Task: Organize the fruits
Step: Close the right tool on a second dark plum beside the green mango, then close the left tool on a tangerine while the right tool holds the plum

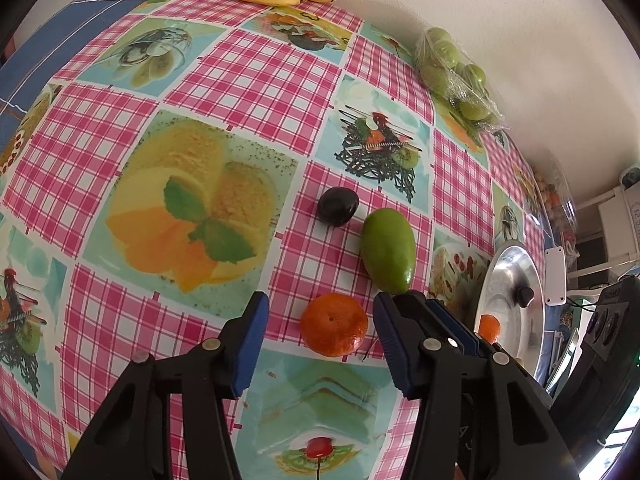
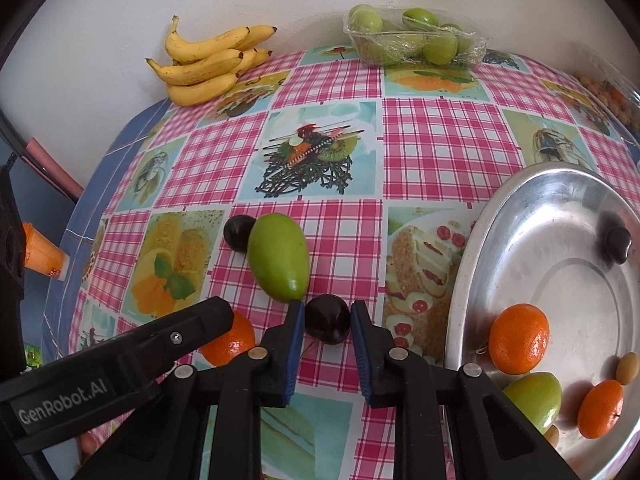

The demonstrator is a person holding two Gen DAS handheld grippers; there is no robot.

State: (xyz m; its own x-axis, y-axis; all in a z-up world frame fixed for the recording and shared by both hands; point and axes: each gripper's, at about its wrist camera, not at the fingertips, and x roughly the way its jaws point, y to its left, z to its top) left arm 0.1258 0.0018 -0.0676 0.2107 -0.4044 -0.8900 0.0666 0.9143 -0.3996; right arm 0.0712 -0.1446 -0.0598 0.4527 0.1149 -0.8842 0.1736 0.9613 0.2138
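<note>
My left gripper [image 1: 320, 308] is open, its blue pads on either side of a mandarin [image 1: 334, 325] on the table. A green mango [image 1: 387, 250] and a dark plum [image 1: 338, 206] lie just beyond it. My right gripper [image 2: 324, 316] is shut on another dark plum [image 2: 327, 319], low over the cloth. In the right wrist view the green mango [image 2: 279, 256] lies just ahead, with a plum [image 2: 239, 232] behind it and the mandarin [image 2: 230, 342] partly hidden by the left gripper. A metal tray [image 2: 468, 280] at the right holds two mandarins, a mango, a plum and small fruits.
Bananas [image 2: 208, 66] and a wrapped punnet of green fruit [image 2: 412, 36] sit at the table's far edge by the wall. A clear box of small fruits [image 2: 608, 92] is at the far right. The tray also shows in the left wrist view [image 1: 486, 292].
</note>
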